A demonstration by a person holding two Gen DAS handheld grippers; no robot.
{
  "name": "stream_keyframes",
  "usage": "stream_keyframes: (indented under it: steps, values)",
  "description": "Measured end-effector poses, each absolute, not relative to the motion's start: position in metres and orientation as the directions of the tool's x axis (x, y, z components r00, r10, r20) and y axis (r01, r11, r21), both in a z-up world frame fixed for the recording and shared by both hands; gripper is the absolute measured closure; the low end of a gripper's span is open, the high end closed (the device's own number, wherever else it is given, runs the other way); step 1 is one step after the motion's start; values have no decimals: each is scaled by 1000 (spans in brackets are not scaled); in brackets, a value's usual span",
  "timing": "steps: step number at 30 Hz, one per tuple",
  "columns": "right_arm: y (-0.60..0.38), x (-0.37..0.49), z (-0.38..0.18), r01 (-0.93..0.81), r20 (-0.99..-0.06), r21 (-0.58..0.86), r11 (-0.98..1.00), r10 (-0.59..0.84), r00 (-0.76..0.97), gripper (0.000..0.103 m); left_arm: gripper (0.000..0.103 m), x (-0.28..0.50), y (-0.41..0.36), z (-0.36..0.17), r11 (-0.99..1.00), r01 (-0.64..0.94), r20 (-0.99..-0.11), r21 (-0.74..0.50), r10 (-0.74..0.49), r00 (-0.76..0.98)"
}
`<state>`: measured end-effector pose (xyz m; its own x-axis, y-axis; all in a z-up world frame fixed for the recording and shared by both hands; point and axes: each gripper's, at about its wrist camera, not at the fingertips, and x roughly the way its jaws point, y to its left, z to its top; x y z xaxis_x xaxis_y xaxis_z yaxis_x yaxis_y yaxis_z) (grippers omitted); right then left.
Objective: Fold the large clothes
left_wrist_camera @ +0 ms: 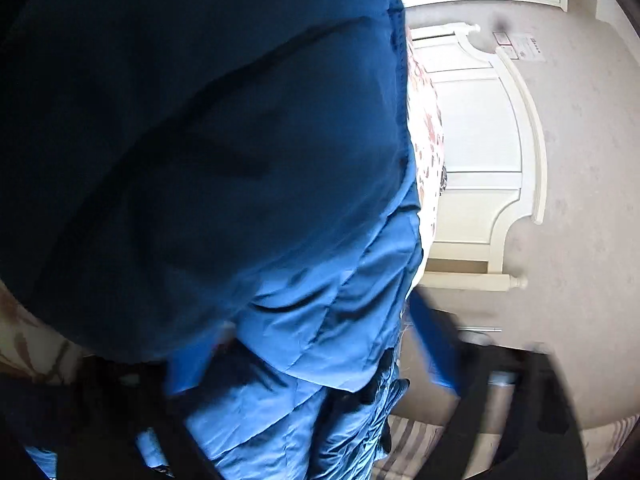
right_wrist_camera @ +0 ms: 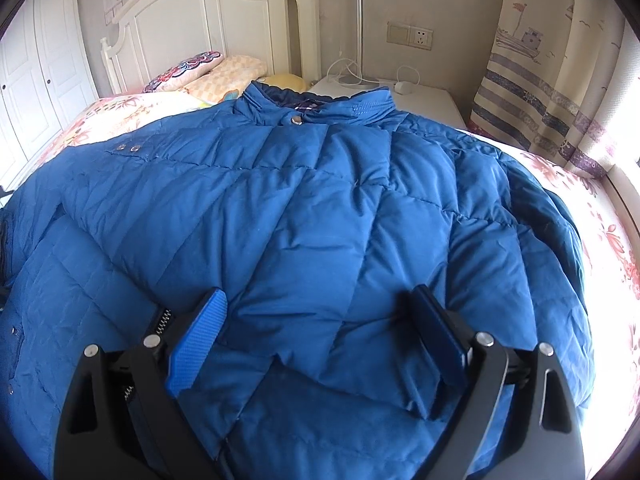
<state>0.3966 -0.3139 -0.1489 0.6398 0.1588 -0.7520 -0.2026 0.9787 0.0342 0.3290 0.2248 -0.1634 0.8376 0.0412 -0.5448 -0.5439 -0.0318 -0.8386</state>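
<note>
A big blue quilted down jacket [right_wrist_camera: 320,200] lies spread front up on the bed, collar toward the headboard. My right gripper [right_wrist_camera: 318,292] stands open low over the jacket's lower front, and a puffed panel bulges between its blue pads [right_wrist_camera: 196,344] without being pinched. In the blurred, rolled left wrist view the jacket [left_wrist_camera: 240,140] fills most of the picture as a dark hanging mass. A lighter fold of it runs down between the pads of my left gripper [left_wrist_camera: 316,316]. A strip of background shows between that fold and the right-hand pad [left_wrist_camera: 436,348], so the jaws stand open around it.
The bed carries a floral sheet [right_wrist_camera: 600,220] and several pillows [right_wrist_camera: 192,68] under a white headboard [right_wrist_camera: 192,12]. A white nightstand [right_wrist_camera: 420,100] with a lamp pole [right_wrist_camera: 358,20] and cables stands beside it. A striped curtain [right_wrist_camera: 540,80] hangs right; wardrobe doors [right_wrist_camera: 40,60] stand left.
</note>
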Motion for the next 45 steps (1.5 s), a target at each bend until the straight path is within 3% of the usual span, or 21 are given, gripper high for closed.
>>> stream_keyframes:
  steps: [1, 4, 10, 11, 14, 16, 18, 20, 22, 24, 28, 32, 35, 39, 42, 45]
  values:
    - [-314, 397, -149, -201, -751, 36, 979, 159, 641, 11, 75, 329, 225, -167, -43, -550, -551, -834, 23, 834]
    - [-316, 397, -148, -200, -747, 41, 979, 163, 645, 11, 87, 328, 226, -160, 11, -528, -528, -849, 22, 849]
    - [-313, 397, -149, -201, -749, 26, 979, 152, 645, 11, 93, 331, 188, -50, 407, -384, -369, -829, 118, 922]
    - [-313, 396, -149, -201, -748, 27, 979, 153, 645, 11, 94, 343, 172, -25, 527, -343, -336, -778, 112, 935]
    - [-315, 396, -148, -195, -740, 36, 980, 157, 654, 12, 94, 394, 92, 47, 880, -199, -333, -432, 50, 942]
    - [-320, 394, -145, -178, -722, 64, 982, 169, 671, 14, 94, 416, 14, 63, 993, -61, -333, -96, 26, 942]
    - [-331, 392, -142, -152, -699, 115, 982, 189, 689, 14, 94, 426, -30, 47, 998, 69, -408, -10, -67, 910]
    - [-343, 391, -140, -125, -679, 175, 977, 212, 703, 14, 93, 432, -37, 21, 985, 121, -489, -119, -164, 856]
    - [-353, 391, -139, -109, -665, 222, 969, 232, 710, 14, 93, 425, -13, -25, 914, 46, -557, -403, -285, 780]
    - [-357, 390, -138, -104, -657, 238, 966, 239, 715, 14, 93, 427, 15, -59, 803, -64, -563, -592, -356, 746]
    - [-351, 390, -139, -113, -668, 206, 972, 224, 709, 14, 91, 378, 101, -116, 541, -322, -526, -777, -278, 804]
    - [-348, 391, -139, -115, -669, 197, 974, 219, 710, 14, 90, 330, 160, -130, 323, -372, -435, -870, -147, 888]
    - [-347, 391, -140, -114, -668, 199, 973, 220, 711, 14, 89, 318, 192, -147, 159, -318, -341, -935, -151, 928]
    - [-347, 390, -139, -114, -668, 194, 974, 216, 712, 14, 89, 321, 209, -167, -31, -292, -284, -956, -155, 946]
    - [-347, 390, -140, -114, -669, 194, 974, 216, 711, 14, 89, 319, 201, -164, -92, -285, -269, -954, -156, 950]
    - [-345, 390, -139, -112, -671, 190, 975, 212, 711, 14, 89, 309, 187, -143, -8, -277, -274, -961, -110, 955]
